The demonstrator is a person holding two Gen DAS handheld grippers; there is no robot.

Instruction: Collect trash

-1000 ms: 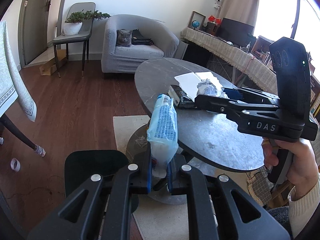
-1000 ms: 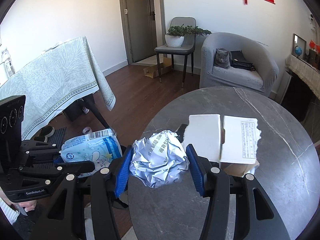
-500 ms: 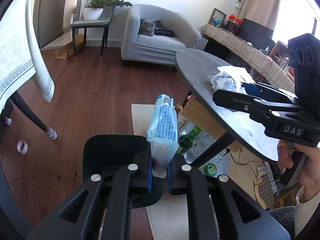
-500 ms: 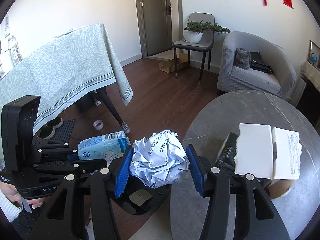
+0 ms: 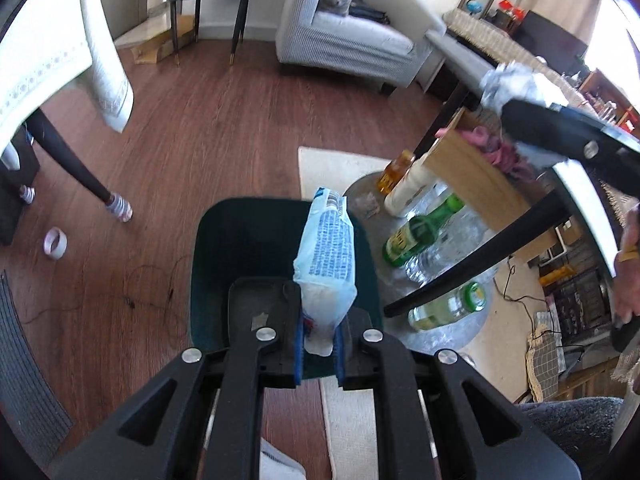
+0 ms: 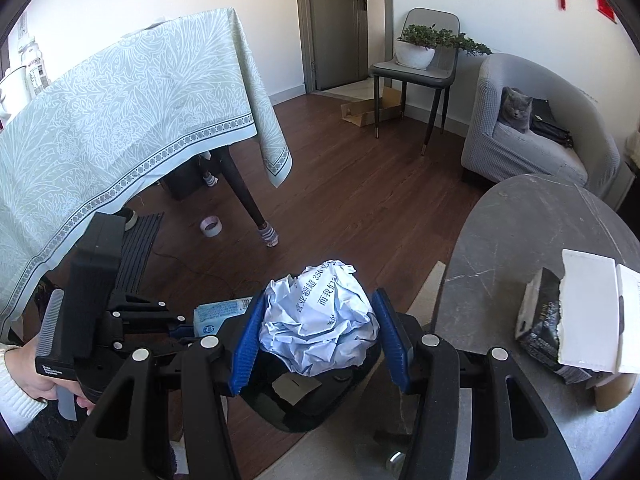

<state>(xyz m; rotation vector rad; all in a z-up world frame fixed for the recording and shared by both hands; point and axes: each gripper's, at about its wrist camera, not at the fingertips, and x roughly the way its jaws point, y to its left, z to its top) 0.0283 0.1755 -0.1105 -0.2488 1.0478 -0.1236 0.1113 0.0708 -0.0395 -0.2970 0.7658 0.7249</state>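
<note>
A: Moved off the table edge since the earlier frames; both grippers now lower and over the floor, with the bin (image 5: 248,248) directly below.

B: Left gripper (image 5: 318,350) status?

A: Clamped narrow on the bottom seam of the wrapper (image 5: 326,264). Wrapper upright, hanging above the right half of the bin opening, not yet inside.

B: Right gripper (image 6: 318,340)?

A: Set mid-wide, pads pressed on both sides of the paper ball (image 6: 318,316). Ball above the bin (image 6: 304,404) rim, clear of the table (image 6: 532,240) edge at right.

B: Progress?

A: Two pieces picked up and carried to the bin. Nothing released yet. Inside the bin, only a small light scrap on the bottom.

B: Remaining?

A: Release of both pieces into the opening. After that, likely the torn box (image 6: 576,320) near the right edge of the table, if counted as trash. Bottles (image 5: 420,236) on the lower shelf under the table: unclear whether trash or storage. Tape roll (image 5: 55,243) on the floor, well apart from the bin: same doubt.

B: Cautions?

A: Wrapper near the bin's right rim; shift toward centre advised before opening. Grippers close together; drop one at a time to avoid contact.
</note>
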